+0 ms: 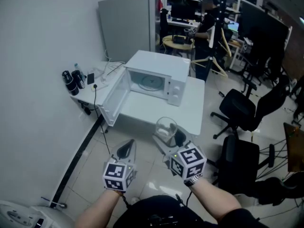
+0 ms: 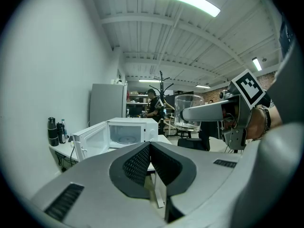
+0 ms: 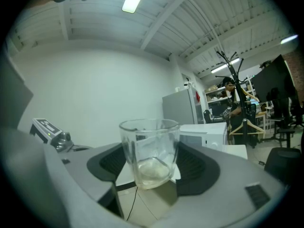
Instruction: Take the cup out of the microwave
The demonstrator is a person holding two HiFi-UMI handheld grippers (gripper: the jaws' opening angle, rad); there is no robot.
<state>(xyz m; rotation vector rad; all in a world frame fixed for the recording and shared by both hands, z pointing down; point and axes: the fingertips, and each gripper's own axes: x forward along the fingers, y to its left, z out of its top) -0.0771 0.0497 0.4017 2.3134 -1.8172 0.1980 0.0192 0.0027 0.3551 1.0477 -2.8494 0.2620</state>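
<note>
We clamp the glass cup (image 3: 150, 148) in the right gripper (image 1: 168, 137), before the open microwave (image 1: 156, 77); left gripper (image 1: 127, 147) closed, empty.

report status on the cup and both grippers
Right gripper shut on cup, clear of microwave. Left gripper shut, empty. Door open, nothing in the way.

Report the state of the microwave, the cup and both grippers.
microwave door: swung wide open.
microwave: cavity empty but for the turntable.
cup: upright, held clear of the microwave.
right gripper: shut on the cup.
left gripper: shut, empty.
</note>
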